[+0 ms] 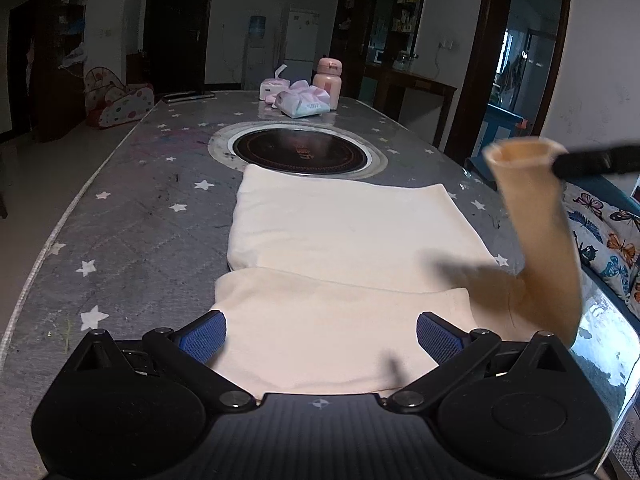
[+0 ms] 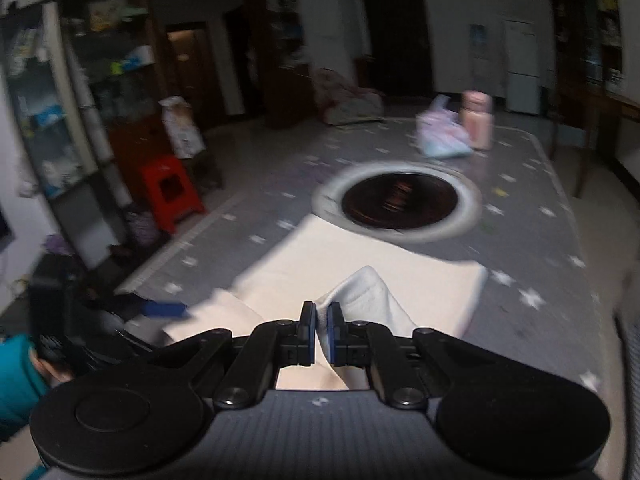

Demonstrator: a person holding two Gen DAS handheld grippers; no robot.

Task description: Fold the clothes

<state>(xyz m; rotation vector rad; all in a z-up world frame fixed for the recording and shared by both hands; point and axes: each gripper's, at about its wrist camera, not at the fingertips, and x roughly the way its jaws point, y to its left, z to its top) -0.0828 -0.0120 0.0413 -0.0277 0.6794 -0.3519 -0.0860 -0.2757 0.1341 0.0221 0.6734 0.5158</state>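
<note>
At the bottom of the frame the left gripper [image 1: 318,338] stood open over the cream garment [image 1: 340,236], the right gripper [image 2: 318,330] pinched its lifted sleeve [image 1: 532,216], which I judged should be laid flat across the body, short of the hotplate [image 1: 298,156] beyond.

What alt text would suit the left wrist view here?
The open left gripper hovers over a cream garment spread on a grey star-patterned table. At right, the right gripper lifts one sleeve upright. A round cooktop lies beyond.
</note>
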